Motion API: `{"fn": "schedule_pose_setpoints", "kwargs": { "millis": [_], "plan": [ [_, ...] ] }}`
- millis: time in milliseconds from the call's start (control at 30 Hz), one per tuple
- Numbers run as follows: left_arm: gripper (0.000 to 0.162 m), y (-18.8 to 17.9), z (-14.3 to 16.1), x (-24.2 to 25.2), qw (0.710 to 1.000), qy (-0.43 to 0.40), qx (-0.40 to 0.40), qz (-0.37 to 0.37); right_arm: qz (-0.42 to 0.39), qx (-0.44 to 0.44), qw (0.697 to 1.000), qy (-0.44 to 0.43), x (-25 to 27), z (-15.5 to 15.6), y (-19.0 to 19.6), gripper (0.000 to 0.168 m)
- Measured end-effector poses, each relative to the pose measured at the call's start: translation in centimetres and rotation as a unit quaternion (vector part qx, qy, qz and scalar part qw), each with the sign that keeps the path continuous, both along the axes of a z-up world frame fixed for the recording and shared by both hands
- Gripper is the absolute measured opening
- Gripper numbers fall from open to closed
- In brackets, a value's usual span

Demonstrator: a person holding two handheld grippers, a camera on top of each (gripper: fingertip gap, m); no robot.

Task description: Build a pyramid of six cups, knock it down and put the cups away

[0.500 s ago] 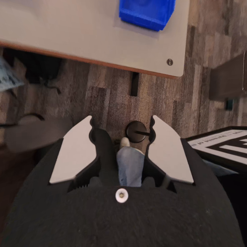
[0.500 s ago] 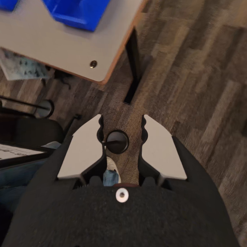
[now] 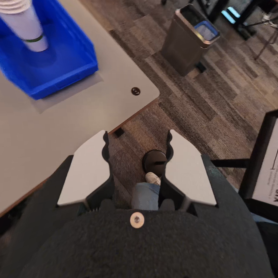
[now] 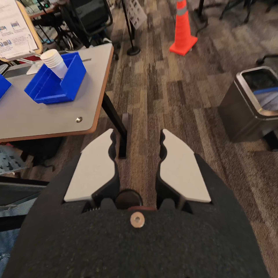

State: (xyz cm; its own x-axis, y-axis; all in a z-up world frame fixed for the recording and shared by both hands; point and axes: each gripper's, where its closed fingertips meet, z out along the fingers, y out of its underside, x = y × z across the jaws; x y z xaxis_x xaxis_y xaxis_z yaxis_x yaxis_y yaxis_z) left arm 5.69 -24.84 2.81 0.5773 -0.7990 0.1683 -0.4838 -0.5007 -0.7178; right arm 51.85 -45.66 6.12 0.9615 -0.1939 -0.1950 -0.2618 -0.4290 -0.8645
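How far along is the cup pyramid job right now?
Done: nothing can be confirmed; the stack of cups sits nested in the blue bin, and no pyramid shows on the table. In hand: nothing; the left tool and right tool are open, empty, over the floor. Left: either everything or nothing.

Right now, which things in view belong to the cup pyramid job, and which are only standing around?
For the job:
- cup stack, nested, leaning in the bin
- blue bin on the table
- left hand-held gripper and right hand-held gripper, both open and empty

Only standing around:
- orange cone
- waste bin
- paper sheet on a stand
- second blue bin
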Motion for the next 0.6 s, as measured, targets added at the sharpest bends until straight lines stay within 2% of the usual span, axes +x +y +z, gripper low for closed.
{"fn": "schedule_pose_setpoints", "kwargs": {
  "millis": [167,300,367,433,533,600],
  "plan": [
    [0.076,-1.5,-6.0,3.6,0.992,-0.062,0.018,-0.106,0.021,0.036,0.996,-0.079,-4.2,0.0,-1.7,0.058],
    [0.078,-4.3,-10.1,2.3,0.974,-0.113,0.036,-0.194,-0.027,0.087,0.986,-0.142,-10.2,-0.7,-6.2,0.058],
    [0.079,-5.6,-11.4,-0.1,0.962,-0.132,0.066,-0.23,-0.071,0.115,0.981,-0.139,-14.3,-3.5,-9.4,0.059],
    [0.083,-6.2,-12.0,-3.4,0.955,-0.141,0.094,-0.245,-0.122,0.123,0.979,-0.11,-19.2,-7.7,-13.3,0.062],
    [0.08,-5.5,-11.9,-9.1,0.96,-0.142,0.129,-0.206,-0.183,0.079,0.975,-0.097,-27.5,-14.4,-19.8,0.06],
    [0.081,-4.8,-11.1,-12.3,0.963,-0.141,0.139,-0.182,-0.164,0.057,0.983,-0.068,-34.3,-16.8,-21.8,0.066]
  ]
}}
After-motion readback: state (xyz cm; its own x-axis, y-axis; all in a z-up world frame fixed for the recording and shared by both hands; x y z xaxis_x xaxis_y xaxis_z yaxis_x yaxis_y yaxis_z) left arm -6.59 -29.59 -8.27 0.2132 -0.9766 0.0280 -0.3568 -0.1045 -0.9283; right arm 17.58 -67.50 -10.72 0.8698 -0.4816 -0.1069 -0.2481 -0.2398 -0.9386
